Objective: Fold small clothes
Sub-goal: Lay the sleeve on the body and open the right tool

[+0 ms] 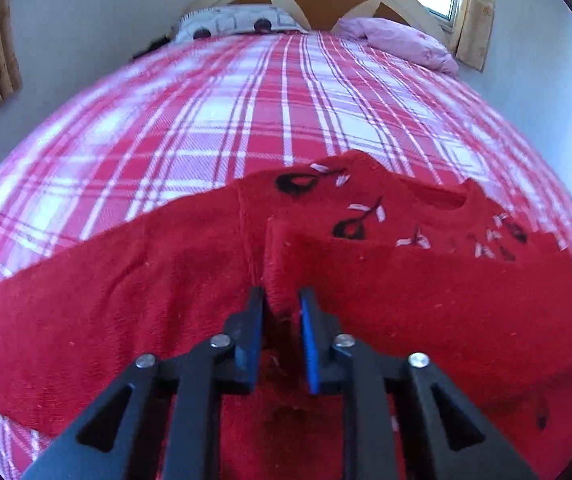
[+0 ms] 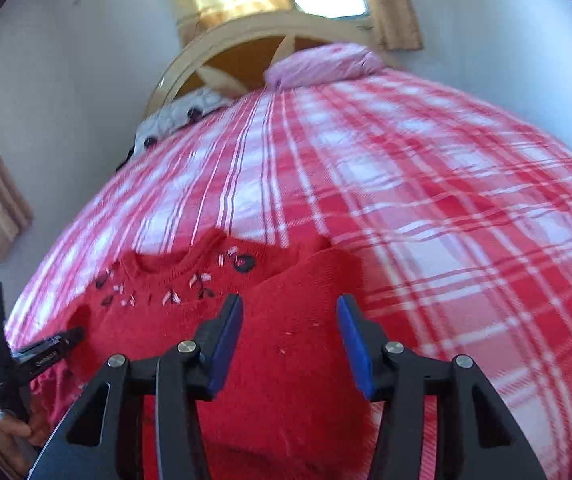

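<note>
sweater [image 1: 125, 300] on plaid bed [image 1: 245, 112]
left gripper [image 1: 281, 300] clamps a sweater fold; right gripper [image 2: 290, 312] gapes apart over its right sleeve.

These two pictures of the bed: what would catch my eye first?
A bright red sweater with dark embroidered flowers lies on the near end of a red-and-white plaid blanket. The left gripper pinches a fold of it, while the right gripper hangs open over a sleeve.
</note>
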Demonstrator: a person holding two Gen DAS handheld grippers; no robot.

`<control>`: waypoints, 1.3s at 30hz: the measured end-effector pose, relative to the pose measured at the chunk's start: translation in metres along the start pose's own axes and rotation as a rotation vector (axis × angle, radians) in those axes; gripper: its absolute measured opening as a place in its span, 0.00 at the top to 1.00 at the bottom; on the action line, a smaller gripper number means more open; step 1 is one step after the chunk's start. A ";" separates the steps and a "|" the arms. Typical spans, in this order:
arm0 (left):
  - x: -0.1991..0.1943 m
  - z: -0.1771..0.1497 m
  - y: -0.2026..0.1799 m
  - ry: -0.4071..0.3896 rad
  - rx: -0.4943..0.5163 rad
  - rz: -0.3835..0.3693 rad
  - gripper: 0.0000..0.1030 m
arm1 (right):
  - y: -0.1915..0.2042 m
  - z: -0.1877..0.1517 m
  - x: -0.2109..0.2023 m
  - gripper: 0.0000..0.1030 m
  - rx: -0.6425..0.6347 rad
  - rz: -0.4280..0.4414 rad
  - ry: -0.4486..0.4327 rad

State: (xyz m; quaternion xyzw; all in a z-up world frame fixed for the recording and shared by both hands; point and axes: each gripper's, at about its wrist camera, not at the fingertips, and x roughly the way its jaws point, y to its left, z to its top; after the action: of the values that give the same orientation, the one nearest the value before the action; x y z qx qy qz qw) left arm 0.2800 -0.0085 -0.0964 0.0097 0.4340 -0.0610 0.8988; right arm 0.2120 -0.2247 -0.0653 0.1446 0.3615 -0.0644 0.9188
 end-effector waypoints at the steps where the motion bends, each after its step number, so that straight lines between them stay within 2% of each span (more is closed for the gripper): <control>1: 0.000 -0.001 -0.003 -0.008 0.013 0.030 0.65 | 0.000 -0.003 0.015 0.51 0.005 -0.005 0.055; 2: 0.000 -0.001 -0.002 -0.009 0.015 0.066 0.58 | -0.002 -0.005 0.025 0.51 0.010 -0.007 0.096; 4: 0.001 0.001 0.005 -0.004 -0.013 0.093 0.37 | -0.001 -0.006 0.028 0.49 -0.002 -0.010 0.092; 7: 0.006 0.002 0.023 0.026 -0.087 0.069 0.22 | -0.006 -0.003 0.017 0.48 0.030 0.019 0.070; 10: 0.005 -0.002 0.027 0.025 -0.099 0.065 0.19 | -0.039 0.002 -0.006 0.48 0.189 0.047 -0.024; 12: 0.005 -0.005 0.024 0.014 -0.082 0.074 0.18 | -0.057 0.005 -0.007 0.46 0.256 0.038 -0.025; 13: 0.006 -0.005 0.023 0.013 -0.078 0.076 0.16 | -0.064 0.007 -0.003 0.46 0.264 0.043 0.001; 16: 0.011 -0.003 0.025 0.021 -0.090 0.081 0.09 | -0.067 0.008 0.022 0.46 0.191 0.074 0.104; 21: 0.012 -0.004 0.024 0.017 -0.086 0.092 0.06 | -0.043 0.016 0.034 0.47 0.042 0.037 0.157; 22: 0.013 -0.004 0.024 0.018 -0.087 0.092 0.05 | -0.035 0.017 0.036 0.55 0.000 0.024 0.170; 23: 0.014 -0.004 0.025 0.019 -0.089 0.094 0.04 | -0.032 0.016 0.037 0.68 -0.021 0.024 0.181; 24: 0.014 -0.004 0.025 0.020 -0.092 0.094 0.04 | -0.029 0.016 0.035 0.73 -0.027 0.034 0.189; 25: 0.014 -0.004 0.025 0.021 -0.093 0.094 0.03 | -0.029 0.016 0.031 0.82 -0.017 0.044 0.189; 27: 0.014 -0.004 0.025 0.023 -0.094 0.093 0.03 | -0.032 0.017 0.019 0.86 -0.001 0.038 0.161; 30: 0.014 -0.004 0.025 0.024 -0.092 0.094 0.03 | -0.028 0.015 -0.023 0.89 -0.083 -0.066 0.012; 32: 0.014 -0.004 0.025 0.024 -0.092 0.095 0.03 | -0.021 0.011 -0.042 0.89 -0.170 -0.220 -0.092; 33: 0.014 -0.004 0.025 0.025 -0.091 0.097 0.03 | -0.020 0.010 -0.042 0.89 -0.188 -0.263 -0.106; 35: 0.014 -0.004 0.025 0.026 -0.090 0.100 0.02 | -0.033 0.013 -0.033 0.89 -0.193 -0.320 -0.061; 36: 0.015 -0.004 0.025 0.027 -0.089 0.103 0.02 | -0.040 0.016 -0.031 0.89 -0.169 -0.316 -0.044; 37: 0.014 -0.004 0.025 0.026 -0.089 0.104 0.02 | -0.048 0.018 -0.032 0.89 -0.123 -0.273 -0.044; 39: 0.014 -0.004 0.026 0.026 -0.092 0.102 0.01 | -0.059 0.022 -0.038 0.89 -0.036 -0.144 -0.054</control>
State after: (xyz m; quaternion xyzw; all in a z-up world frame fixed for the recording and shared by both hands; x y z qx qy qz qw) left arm 0.2886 0.0163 -0.1105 -0.0089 0.4468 0.0051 0.8946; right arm 0.1857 -0.2869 -0.0372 0.0998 0.3471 -0.1278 0.9237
